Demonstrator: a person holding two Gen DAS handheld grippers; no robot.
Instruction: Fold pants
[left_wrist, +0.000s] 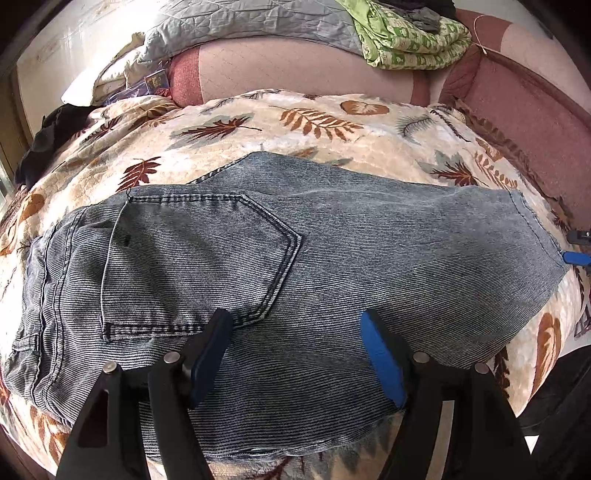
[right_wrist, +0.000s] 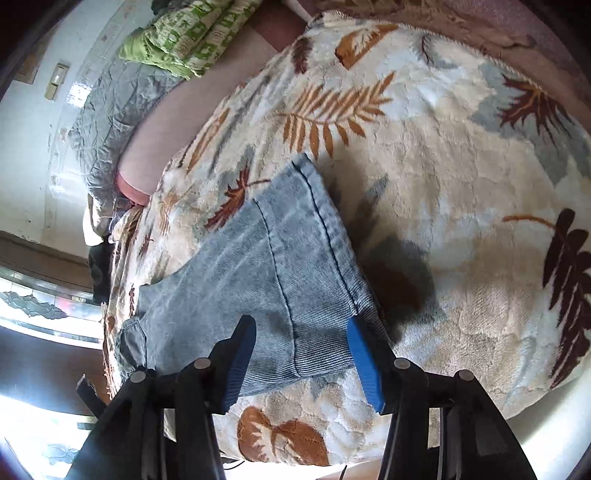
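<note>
Spread over the bed is a plush leaf-print blanket (left_wrist: 332, 122), and the jeans (left_wrist: 295, 258) lie flat on it, apparently already doubled leg over leg, with a back pocket (left_wrist: 207, 258) facing up. Their long axis runs left to right across the left wrist view: waistband (left_wrist: 40, 314) at the far left, hem (left_wrist: 535, 229) at the far right.

Over the seat and thigh hangs the left gripper (left_wrist: 295, 325), jaws spread wide and holding nothing, its blue pads (left_wrist: 380, 354) just above the denim near the pocket's lower corner. At the hem end sits the right gripper (right_wrist: 301, 332), also wide apart and empty; one pad (right_wrist: 364, 362) is close against the stitched hem corner, the other (right_wrist: 240, 354) over the leg cloth. Whether either pad actually touches the fabric cannot be told.

So each gripper is nearest its own end of the garment, and the next fold would likely bring hem toward waistband along that long axis, with the right gripper best placed to lift.

Farther out, a green patterned quilt (left_wrist: 406, 40) and a grey quilted cover (left_wrist: 240, 26) are heaped against the pink headboard (left_wrist: 295, 70), and a dark garment (left_wrist: 48, 140) lies at the blanket's left edge.
</note>
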